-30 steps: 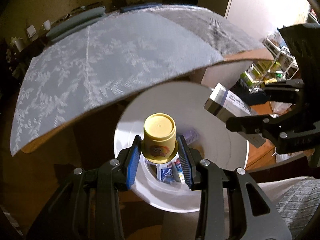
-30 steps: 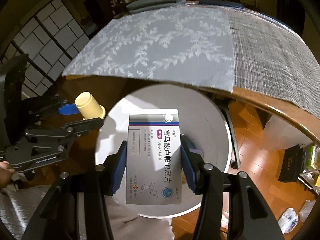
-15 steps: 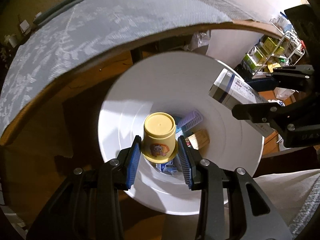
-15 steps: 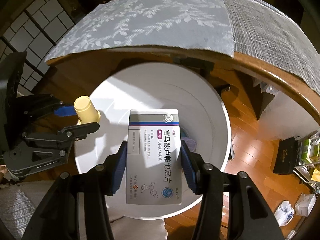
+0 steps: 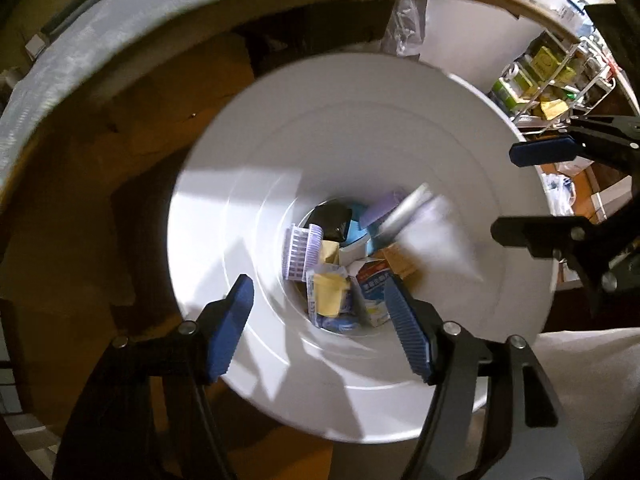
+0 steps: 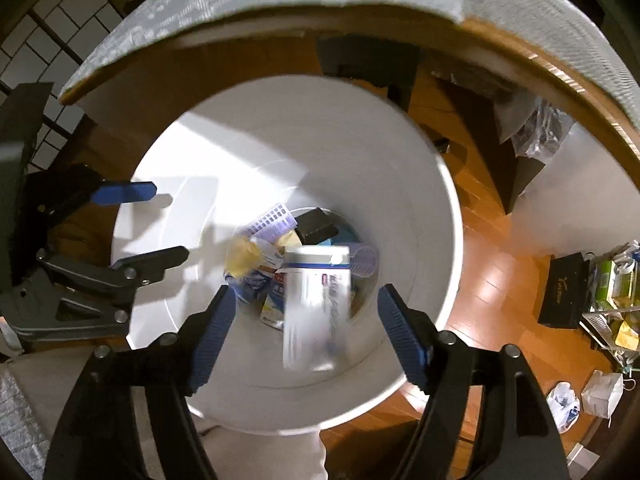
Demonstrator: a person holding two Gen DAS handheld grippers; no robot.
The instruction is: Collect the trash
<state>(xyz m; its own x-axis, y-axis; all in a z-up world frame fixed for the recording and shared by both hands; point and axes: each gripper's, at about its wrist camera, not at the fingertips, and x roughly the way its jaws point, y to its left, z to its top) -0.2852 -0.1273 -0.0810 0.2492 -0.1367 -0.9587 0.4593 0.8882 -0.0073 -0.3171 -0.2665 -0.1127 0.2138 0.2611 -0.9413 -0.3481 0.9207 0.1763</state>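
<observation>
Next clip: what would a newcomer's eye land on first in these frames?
The blurred white medicine box dropping between the open right gripper fingers into the white bin below the table edge. At the bin's bottom lies a heap of trash, including a yellow cup. The left gripper is open too.

My two tongs hang over the bin [image 6: 420,184], which stands before the table [image 6: 520,52]; box [image 6: 316,308] and cup [image 6: 240,256] are inside it.

Both wrist cameras look steeply down, close above the white bin [image 5: 248,184] [image 6: 400,152]; each sees the other's tongs [image 5: 532,192] [image 6: 168,224] at its edge
</observation>
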